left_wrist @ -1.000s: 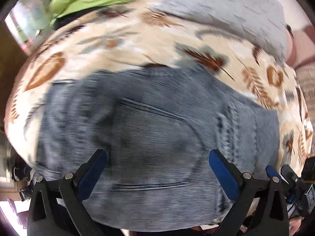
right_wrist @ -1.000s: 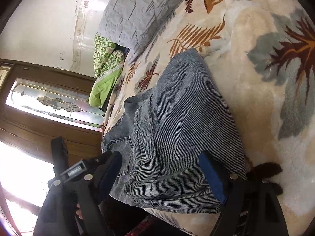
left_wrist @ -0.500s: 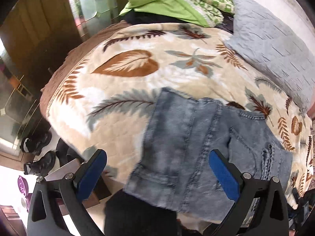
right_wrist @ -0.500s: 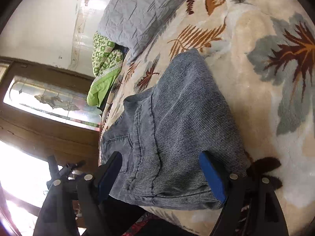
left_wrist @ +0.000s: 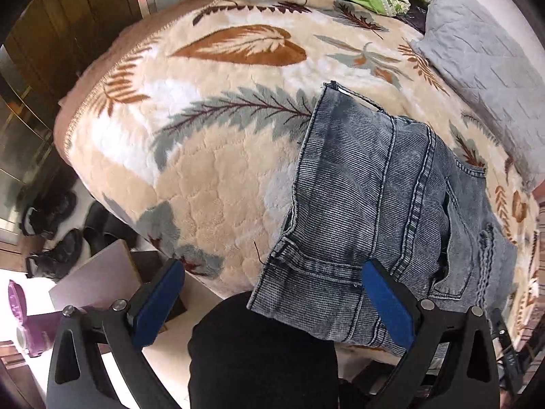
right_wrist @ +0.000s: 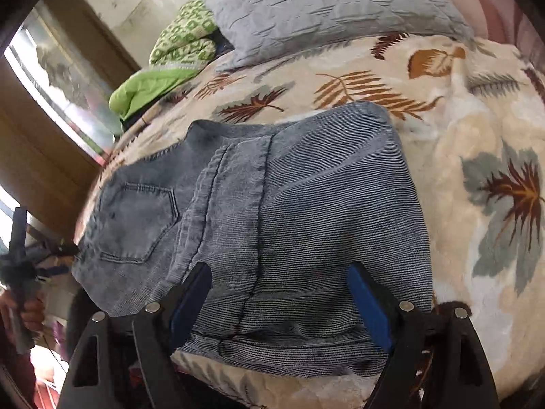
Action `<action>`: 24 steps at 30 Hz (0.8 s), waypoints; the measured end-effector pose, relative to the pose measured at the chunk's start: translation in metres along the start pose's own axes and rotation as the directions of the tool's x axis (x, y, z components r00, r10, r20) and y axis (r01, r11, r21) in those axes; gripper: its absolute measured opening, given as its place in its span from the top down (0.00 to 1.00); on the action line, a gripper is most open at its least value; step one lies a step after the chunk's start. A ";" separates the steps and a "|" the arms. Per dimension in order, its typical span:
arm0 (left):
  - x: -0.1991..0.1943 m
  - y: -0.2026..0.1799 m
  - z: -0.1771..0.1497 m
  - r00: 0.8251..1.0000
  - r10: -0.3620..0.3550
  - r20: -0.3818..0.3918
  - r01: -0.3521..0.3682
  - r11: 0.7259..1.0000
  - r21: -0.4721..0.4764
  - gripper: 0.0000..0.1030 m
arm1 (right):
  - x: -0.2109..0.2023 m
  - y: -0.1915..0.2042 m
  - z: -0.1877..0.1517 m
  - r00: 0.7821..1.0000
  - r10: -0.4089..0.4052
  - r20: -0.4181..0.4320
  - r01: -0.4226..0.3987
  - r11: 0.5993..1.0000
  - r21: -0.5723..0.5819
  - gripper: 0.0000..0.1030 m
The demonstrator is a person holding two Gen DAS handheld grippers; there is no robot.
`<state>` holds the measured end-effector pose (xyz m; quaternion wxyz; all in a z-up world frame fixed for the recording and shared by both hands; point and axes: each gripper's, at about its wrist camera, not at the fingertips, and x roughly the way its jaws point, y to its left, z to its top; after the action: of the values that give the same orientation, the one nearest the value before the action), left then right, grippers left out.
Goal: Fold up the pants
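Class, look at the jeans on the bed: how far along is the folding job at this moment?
Done: the jeans lie in a compact folded bundle on the leaf-print blanket. In hand: nothing; the left gripper and right gripper are both open. Left: perhaps some tidying, since the edges look uneven.

We've got faded blue-grey denim pants (right_wrist: 306, 211) with fine ribbed stripes and darker seams. The blanket (left_wrist: 211, 156) under them is fuzzy beige with rust-orange, grey-green and dark maroon leaves. The quilted pillow (right_wrist: 327, 3) is plain grey, the bundle (right_wrist: 180, 44) beside it lime green with a green-and-white print. Both grippers' fingers (left_wrist: 388, 303) carry bright blue pads on black frames.
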<state>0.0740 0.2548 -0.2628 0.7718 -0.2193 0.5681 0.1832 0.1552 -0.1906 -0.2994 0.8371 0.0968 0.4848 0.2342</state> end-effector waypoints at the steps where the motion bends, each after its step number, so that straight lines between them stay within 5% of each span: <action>1: 0.002 0.002 0.001 1.000 -0.009 -0.003 0.009 1.000 -0.004 0.00 | 0.000 0.000 -0.001 1.000 -0.002 0.002 0.002 1.000 -0.006 0.18; 8: 0.032 0.004 0.002 0.984 -0.146 -0.101 0.142 0.989 -0.045 0.00 | 0.002 0.002 -0.003 1.000 0.007 0.015 -0.007 1.000 -0.017 0.15; 14: 0.050 -0.023 0.039 0.973 -0.199 -0.114 0.201 0.979 0.011 0.00 | 0.004 0.012 -0.008 0.999 -0.039 0.018 0.040 0.995 -0.094 0.13; 18: 0.058 -0.038 0.056 0.973 -0.168 -0.156 0.180 0.982 0.060 0.00 | 0.003 0.008 -0.008 1.000 -0.014 0.019 0.015 0.997 -0.072 0.13; 20: 0.051 -0.047 0.054 0.971 -0.191 -0.146 0.206 0.974 0.091 0.14 | 0.003 0.005 -0.006 1.000 0.002 0.020 -0.001 0.999 -0.047 0.13; 22: 0.043 -0.059 0.048 0.981 -0.157 -0.118 0.174 0.972 0.158 0.35 | 0.003 0.003 -0.006 1.000 0.009 0.021 -0.009 0.999 -0.033 0.13; 24: 0.040 -0.069 0.043 0.988 -0.126 -0.094 0.143 0.967 0.211 0.45 | 0.003 0.004 -0.005 1.000 0.009 0.021 -0.009 0.999 -0.034 0.12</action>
<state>0.1562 0.2213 -0.2806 0.7784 -0.1787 0.5990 0.0583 0.1509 -0.1860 -0.3032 0.8425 0.0872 0.4716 0.2452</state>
